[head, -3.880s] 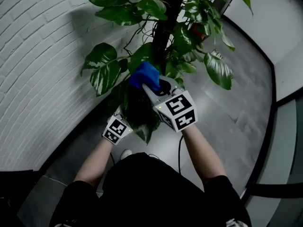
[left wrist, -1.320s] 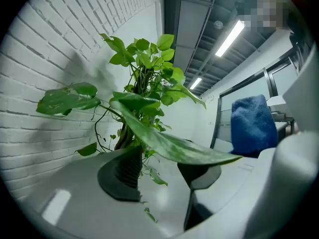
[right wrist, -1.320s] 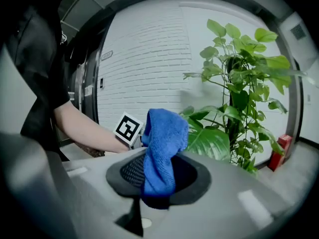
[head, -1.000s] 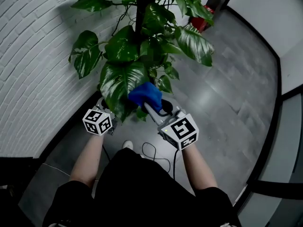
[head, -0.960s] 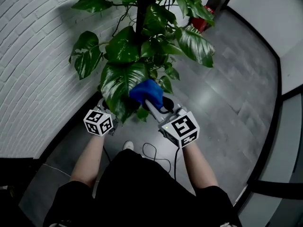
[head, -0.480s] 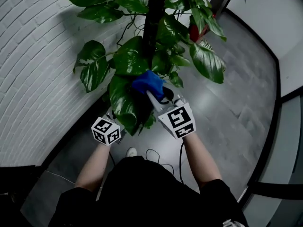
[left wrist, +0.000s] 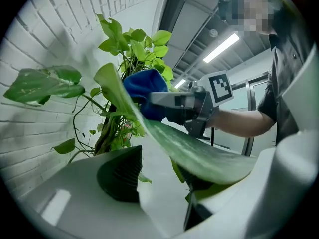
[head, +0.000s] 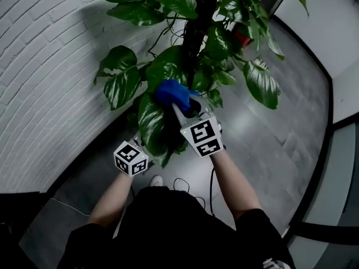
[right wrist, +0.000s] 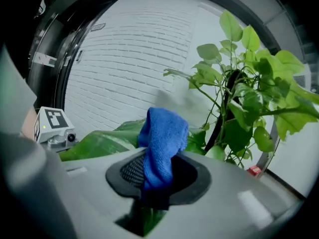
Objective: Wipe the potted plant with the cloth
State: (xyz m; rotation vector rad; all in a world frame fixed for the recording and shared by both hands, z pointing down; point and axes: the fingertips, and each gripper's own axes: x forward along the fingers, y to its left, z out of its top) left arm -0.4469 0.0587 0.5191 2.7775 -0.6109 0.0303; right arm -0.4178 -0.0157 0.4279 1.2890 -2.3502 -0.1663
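Head view: right gripper (head: 175, 102) clamps one cloth (head: 171, 92) at one plant's (head: 193, 38) leaf (head: 152, 122); left gripper (left wrist: 159, 178) jaws stand apart beneath.

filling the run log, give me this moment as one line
step: leaf wipe | right hand-held gripper: shut on blue cloth | left hand-held gripper: open under leaf

**Pot and tong tips hidden**
Head view: the potted plant (head: 193, 49) runs off the top edge, its pot probably under foliage; a big leaf (head: 150, 119) covers the left tongs (left wrist: 162, 183); the red thing (head: 242, 38) is too small to name.
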